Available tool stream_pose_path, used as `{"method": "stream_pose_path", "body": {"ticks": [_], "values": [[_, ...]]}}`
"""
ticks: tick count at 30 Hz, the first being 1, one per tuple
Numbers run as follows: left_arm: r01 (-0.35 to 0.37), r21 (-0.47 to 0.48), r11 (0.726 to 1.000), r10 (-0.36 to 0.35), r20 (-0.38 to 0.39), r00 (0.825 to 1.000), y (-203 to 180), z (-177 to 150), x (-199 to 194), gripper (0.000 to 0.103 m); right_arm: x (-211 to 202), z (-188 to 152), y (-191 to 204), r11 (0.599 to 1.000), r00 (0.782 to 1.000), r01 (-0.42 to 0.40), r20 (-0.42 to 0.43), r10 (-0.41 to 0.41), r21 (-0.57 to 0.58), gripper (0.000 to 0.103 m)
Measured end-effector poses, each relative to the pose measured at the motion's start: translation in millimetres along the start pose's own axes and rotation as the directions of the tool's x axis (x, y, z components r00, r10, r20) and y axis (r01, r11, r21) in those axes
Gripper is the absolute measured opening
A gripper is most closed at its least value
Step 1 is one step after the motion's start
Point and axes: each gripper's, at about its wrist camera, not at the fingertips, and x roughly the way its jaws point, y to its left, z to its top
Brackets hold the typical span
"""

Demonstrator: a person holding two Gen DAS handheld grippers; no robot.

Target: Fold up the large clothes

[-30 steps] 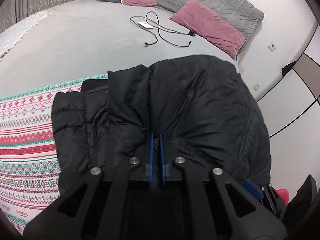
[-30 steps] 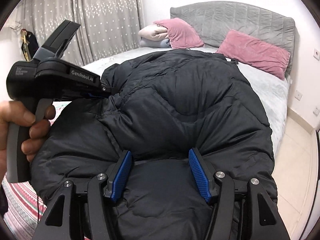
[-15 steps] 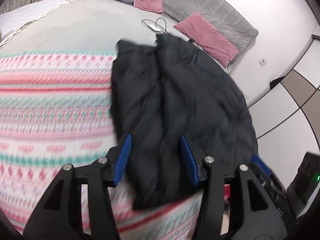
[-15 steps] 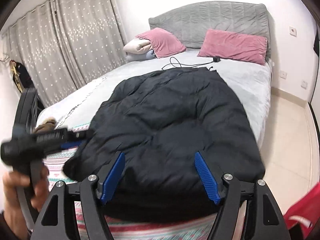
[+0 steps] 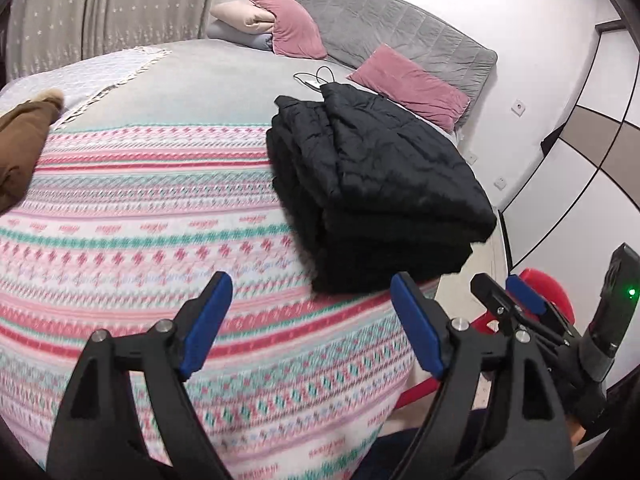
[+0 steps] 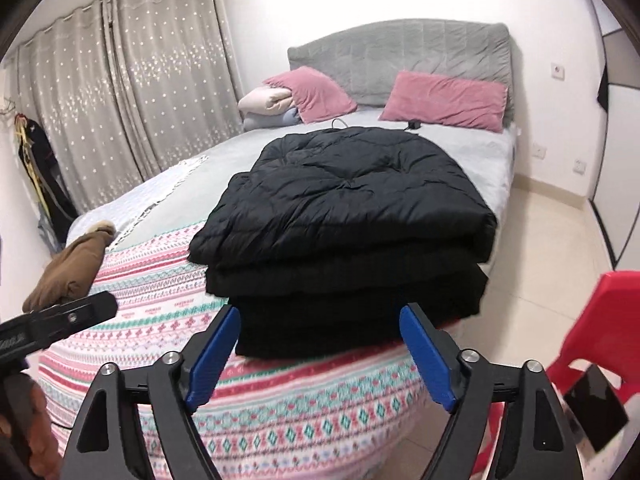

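The black puffer jacket (image 6: 344, 216) lay folded into a thick stack of several layers on the patterned blanket (image 6: 280, 408), at the foot-end corner of the bed (image 5: 192, 76) on the side nearest the red chair (image 6: 600, 320). Its top panel was smooth and its edges roughly squared, so the folding was judged complete or very nearly so. The stack's long axis ran from the foot of the bed toward the headboard (image 6: 400, 48), that is, away from both tools along their line of sight. The right gripper (image 6: 320, 356) stood directly before the near short edge, jaws wide apart and holding nothing, the stack centred between its blue pads (image 6: 426, 360). The left gripper (image 5: 310, 332) was likewise spread and empty, with the jacket ahead and to its right, over open blanket. The right hand was therefore the nearer and better aligned for any trimming of the near edge. Whether the lowest layers sat flush could not be settled, the black folds merging in shadow. A brown garment (image 6: 72, 268) lay well apart on the far left side, seemingly unfolded, and was judged the likely next item.
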Motion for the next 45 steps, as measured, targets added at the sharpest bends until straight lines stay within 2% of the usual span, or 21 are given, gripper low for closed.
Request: {"method": "stream_pose_path", "body": {"ticks": [5,8,11,14,21,28,31,34,39,45], "values": [[-0.053,-0.007,0.999,0.052,-0.042,0.998,1.7,-29.0,-13.7,0.085,-25.3,-27.5,7.7,0.999,1.0,-0.017,-0.003,0.017,0.036,0.093],[-0.095,0.01,0.995,0.095,-0.011,0.995,-0.2,-39.1,-27.7,0.086,-37.5,-42.5,18.3,1.0,1.0,-0.019,-0.016,0.019,0.009,0.094],[-0.12,0.034,0.992,0.119,0.014,0.993,-3.3,-43.9,-38.4,0.091,-46.8,-52.7,31.2,0.999,1.0,0.017,-0.017,-0.017,-0.044,0.096],[-0.145,0.043,0.989,0.143,0.048,0.989,-4.4,-47.1,-48.1,0.092,-62.0,-56.2,41.2,0.996,0.999,0.047,0.014,-0.046,-0.077,0.096],[-0.198,0.082,0.977,0.189,0.104,0.976,-10.3,-56.7,-62.9,0.094,-92.6,-55.7,41.0,0.994,0.992,0.091,0.098,-0.086,-0.053,0.102],[-0.218,0.136,0.966,0.202,0.123,0.972,-19.2,-61.0,-64.7,0.095,-106.5,-57.4,33.7,0.993,0.985,0.117,0.127,-0.115,-0.013,0.103],[-0.21,0.132,0.969,0.193,0.132,0.972,-19.0,-61.5,-64.8,0.096,-107.1,-58.1,29.4,0.991,0.983,0.131,0.126,-0.131,0.004,0.103],[-0.215,0.123,0.969,0.197,0.147,0.969,-18.5,-61.6,-63.7,0.102,-105.4,-59.1,26.1,0.99,0.983,0.14,0.118,-0.141,0.014,0.103],[-0.224,0.13,0.966,0.203,0.156,0.967,-23.9,-62.0,-61.1,0.102,-106.6,-61.0,25.6,0.98,0.972,0.199,0.125,-0.199,0.008,0.103],[-0.217,0.135,0.967,0.197,0.15,0.969,-31.2,-61.1,-54.6,0.102,-108.7,-61.1,22.5,0.977,0.968,0.212,0.134,-0.212,0.015,0.103]]}}
